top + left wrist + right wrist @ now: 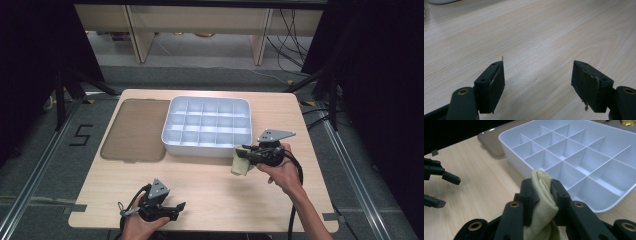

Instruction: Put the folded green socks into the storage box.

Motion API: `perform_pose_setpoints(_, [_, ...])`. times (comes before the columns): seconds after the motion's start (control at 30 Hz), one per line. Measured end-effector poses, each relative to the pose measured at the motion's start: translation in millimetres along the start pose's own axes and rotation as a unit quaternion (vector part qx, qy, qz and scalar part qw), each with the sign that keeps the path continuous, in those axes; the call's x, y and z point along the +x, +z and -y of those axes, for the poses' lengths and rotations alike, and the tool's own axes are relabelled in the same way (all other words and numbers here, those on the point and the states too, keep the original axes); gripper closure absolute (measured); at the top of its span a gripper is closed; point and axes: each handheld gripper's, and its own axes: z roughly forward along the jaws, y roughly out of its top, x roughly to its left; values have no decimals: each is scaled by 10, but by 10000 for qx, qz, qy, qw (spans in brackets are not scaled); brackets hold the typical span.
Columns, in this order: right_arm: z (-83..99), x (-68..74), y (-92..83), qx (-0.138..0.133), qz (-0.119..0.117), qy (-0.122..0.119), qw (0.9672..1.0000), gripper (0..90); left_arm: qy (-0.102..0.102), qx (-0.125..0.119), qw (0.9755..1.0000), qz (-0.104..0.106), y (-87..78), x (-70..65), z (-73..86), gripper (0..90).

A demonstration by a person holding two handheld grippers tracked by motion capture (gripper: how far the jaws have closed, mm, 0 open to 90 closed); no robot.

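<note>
The right gripper (541,195) pinches a rolled yellowish sock (543,207) just off the tray's (172,142) five o'clock corner. Best to lift it over the rim, then drop it squarely into one compartment. The left gripper (537,82), jaws spread, rests empty at seven o'clock on the table (215,185).

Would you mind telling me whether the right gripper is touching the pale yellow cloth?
Touching. In the right gripper view, the right gripper has both jaws pressed against the cloth, which bunches between them.

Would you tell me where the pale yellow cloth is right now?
The pale yellow cloth is clamped in the right gripper, beside the white tray's near right corner.
</note>
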Motion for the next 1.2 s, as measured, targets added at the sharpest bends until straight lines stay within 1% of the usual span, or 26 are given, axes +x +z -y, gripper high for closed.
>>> perform_pose_setpoints(0.03, [-19,-9,-10,-45,53,-2,10000,742,0,13,10000,16,-2,3,-1,263])
perform_pose_setpoints(0.07, [-44,-19,-35,8,29,17,10000,742,124,176,9998,21,-25,25,-7,263])
perform_pose_setpoints(0.1, [-65,-35,-49,-26,74,1,10000,742,124,176,9998,21,-25,25,-7,263])
perform_pose_setpoints(0.13, [-65,-35,-49,-26,74,1,10000,742,-30,12,10000,-13,-7,1,3,263])
perform_pose_setpoints(0.17, [-92,-61,-67,-69,116,-30,9999,742,13,58,10000,18,-13,10,2,263])
perform_pose_setpoints(0.2, [-108,-73,-70,-118,156,-28,9998,742,-52,43,10000,43,-16,0,-2,262])
perform_pose_setpoints(0.27, [-150,-120,-80,-154,201,-22,9997,742,-28,63,10000,41,-16,0,-4,262])
perform_pose_setpoints(0.33, [-180,-158,-85,-84,163,-26,9998,742,-26,61,10000,49,-15,-2,-4,262])
perform_pose_setpoints(0.37, [-189,-147,-92,-72,236,45,9997,742,-86,3,9999,61,-8,-11,-4,262])
perform_pose_setpoints(0.4, [-208,-168,-87,-83,210,-24,9997,742,-86,3,9999,61,-8,-11,-4,262])
perform_pose_setpoints(0.43, [-208,-168,-87,-83,210,-24,9997,742,-163,-67,9998,42,3,-20,-3,262])
perform_pose_setpoints(0.47, [-255,-187,-92,-80,278,11,9996,742,-175,-78,9998,-8,7,-17,-2,262])
perform_pose_setpoints(0.53, [-275,-208,-93,-76,306,-52,9995,742,-186,-93,9998,38,1,-19,-1,262])
perform_pose_setpoints(0.57, [-317,-212,-83,-81,345,-15,9994,743,-14,51,10000,54,-22,4,-5,262])
perform_pose_setpoints(0.6, [-340,-219,-80,-69,335,5,9994,742,-38,-50,10000,8,-15,-6,-2,261])
perform_pose_setpoints(0.63, [-365,-248,-71,-105,341,-89,9993,743,4,-35,10000,13,-17,0,-4,262])
perform_pose_setpoints(0.7, [-386,-251,-68,-138,404,-73,9991,742,23,-32,10000,5,-15,0,-4,262])
perform_pose_setpoints(0.77, [-427,-262,-57,-125,413,-19,9991,742,7,11,10000,32,-17,-3,-7,262])
perform_pose_setpoints(0.8, [-447,-273,-52,-106,408,2,9991,742,-83,-34,9999,50,-9,-16,-4,262])
perform_pose_setpoints(0.83, [-466,-289,-30,-147,377,-10,9992,742,-56,-80,10000,5,-5,-21,-2,262])
perform_pose_setpoints(0.87, [-497,-310,-23,-113,432,-3,9990,742,-123,-155,9998,-63,8,-33,-1,261])
perform_pose_setpoints(0.97, [-522,-341,1,-132,439,0,9989,742,-121,-153,9998,-74,7,-31,-2,261])
perform_pose_setpoints(1.07, [-570,-400,31,-114,589,-54,9982,742,-144,-151,9997,-93,-6,-31,-3,259])
perform_pose_setpoints(1.13, [-578,-408,40,-118,591,-38,9982,742,-158,-169,9997,-72,-1,-29,-2,257])
perform_pose_setpoints(1.17, [-583,-414,66,-186,638,13,9978,742,-162,-187,9997,-93,2,-33,-2,253])
perform_pose_setpoints(1.2, [-595,-437,78,-145,643,-6,9978,742,-160,-181,9997,-92,2,-35,-2,253])
